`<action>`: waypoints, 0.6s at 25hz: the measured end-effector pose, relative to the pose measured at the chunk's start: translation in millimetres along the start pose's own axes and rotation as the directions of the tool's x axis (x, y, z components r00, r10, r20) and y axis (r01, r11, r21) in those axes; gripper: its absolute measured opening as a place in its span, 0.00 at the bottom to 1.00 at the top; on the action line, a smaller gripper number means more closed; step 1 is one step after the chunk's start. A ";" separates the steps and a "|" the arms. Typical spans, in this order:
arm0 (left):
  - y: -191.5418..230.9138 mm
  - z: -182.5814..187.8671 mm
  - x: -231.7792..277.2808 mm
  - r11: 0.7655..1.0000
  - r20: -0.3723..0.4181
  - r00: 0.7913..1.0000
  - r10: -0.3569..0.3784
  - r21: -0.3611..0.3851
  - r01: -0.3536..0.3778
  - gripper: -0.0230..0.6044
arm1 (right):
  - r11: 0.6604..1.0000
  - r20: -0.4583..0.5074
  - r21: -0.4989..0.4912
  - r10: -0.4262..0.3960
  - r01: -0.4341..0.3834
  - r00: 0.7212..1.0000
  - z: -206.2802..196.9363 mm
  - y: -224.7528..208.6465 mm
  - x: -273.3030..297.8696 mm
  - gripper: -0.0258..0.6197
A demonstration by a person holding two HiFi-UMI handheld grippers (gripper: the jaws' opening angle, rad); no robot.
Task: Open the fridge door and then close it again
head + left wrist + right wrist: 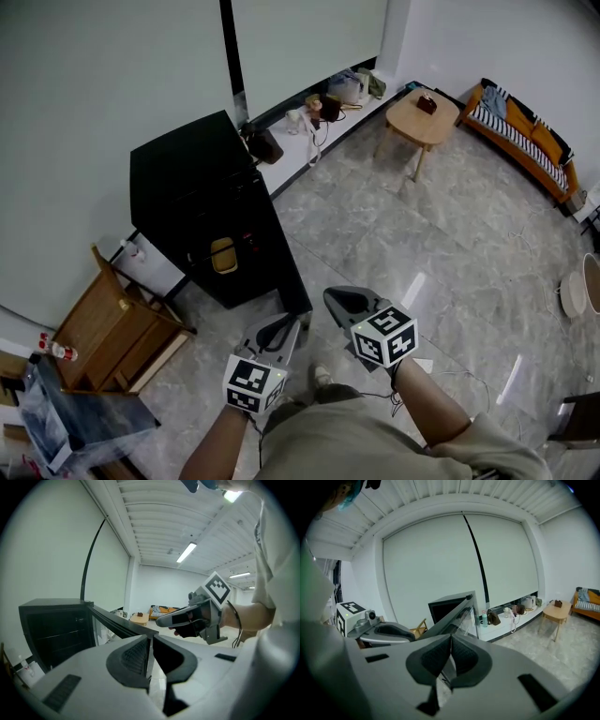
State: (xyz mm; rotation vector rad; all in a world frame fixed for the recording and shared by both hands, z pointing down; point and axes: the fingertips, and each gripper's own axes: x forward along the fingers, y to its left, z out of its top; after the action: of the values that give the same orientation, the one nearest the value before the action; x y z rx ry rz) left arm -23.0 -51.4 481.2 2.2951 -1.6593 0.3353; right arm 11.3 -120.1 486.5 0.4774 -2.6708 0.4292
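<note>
The left gripper (284, 326) fingers pinch the open fridge door's (461, 616) free edge; just beside, the right gripper (337, 300) fingers are pressed together, empty.

At lower centre of the head view, the black fridge's open door (281, 262) has its near lower corner hidden behind the grey left gripper (292, 323). In the left gripper view, it is unclear whether the pads press on that door's edge. Bags on the low white ledge (361, 105), top centre, are too small to identify, and a pale round basin (589, 281) is cut off at the right edge.
</note>
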 end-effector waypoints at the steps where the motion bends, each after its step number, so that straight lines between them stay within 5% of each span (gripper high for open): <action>1: -2.4 1.1 3.4 1.000 -0.003 1.000 -0.009 0.004 0.009 0.10 | 1.000 0.001 0.004 -0.008 0.008 1.000 -0.6 -4.2 -3.4 0.04; 15: -36.7 16.0 52.4 0.993 -0.014 0.994 -0.109 0.040 0.110 0.09 | 0.995 0.015 0.051 -0.091 0.090 0.996 -13.2 -53.4 -47.2 0.04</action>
State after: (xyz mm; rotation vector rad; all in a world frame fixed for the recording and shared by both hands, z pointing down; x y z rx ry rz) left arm 28.4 -92.6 481.2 2.3973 -1.5273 0.3604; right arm 76.9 -150.6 490.0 0.6168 -2.6479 0.4682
